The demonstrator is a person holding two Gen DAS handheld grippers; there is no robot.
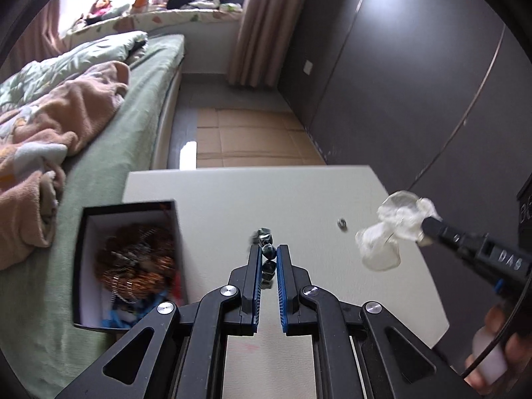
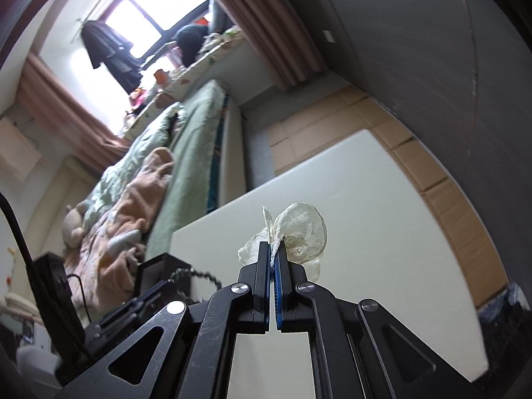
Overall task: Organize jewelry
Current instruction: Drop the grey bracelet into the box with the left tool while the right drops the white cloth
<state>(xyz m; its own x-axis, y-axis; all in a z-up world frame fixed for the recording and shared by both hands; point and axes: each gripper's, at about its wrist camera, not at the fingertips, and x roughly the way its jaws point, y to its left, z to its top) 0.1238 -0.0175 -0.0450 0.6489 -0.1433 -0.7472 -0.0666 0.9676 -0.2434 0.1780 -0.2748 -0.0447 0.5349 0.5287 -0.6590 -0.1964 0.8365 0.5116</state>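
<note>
Left gripper (image 1: 268, 249): clamped on a dark beaded bracelet (image 1: 266, 242), the beads caught between the blue pads and poking out past the fingertips, held above the white table (image 1: 232, 199). Right gripper (image 2: 274, 247): clenched on a white gauzy flower ornament (image 2: 299, 232), its petals fanned out beyond the tips, likewise held over the table. Open black jewelry box (image 1: 128, 259): at the table's left edge, beside the left gripper, holding a blurred tangle of brown and orange beaded pieces with something blue at the near end. Small dark bead (image 1: 342, 224): alone on the tabletop, between the two grippers. Beyond: green bed (image 1: 143, 99), cardboard-covered floor (image 1: 252, 133), dark wardrobe (image 1: 399, 83).
</note>
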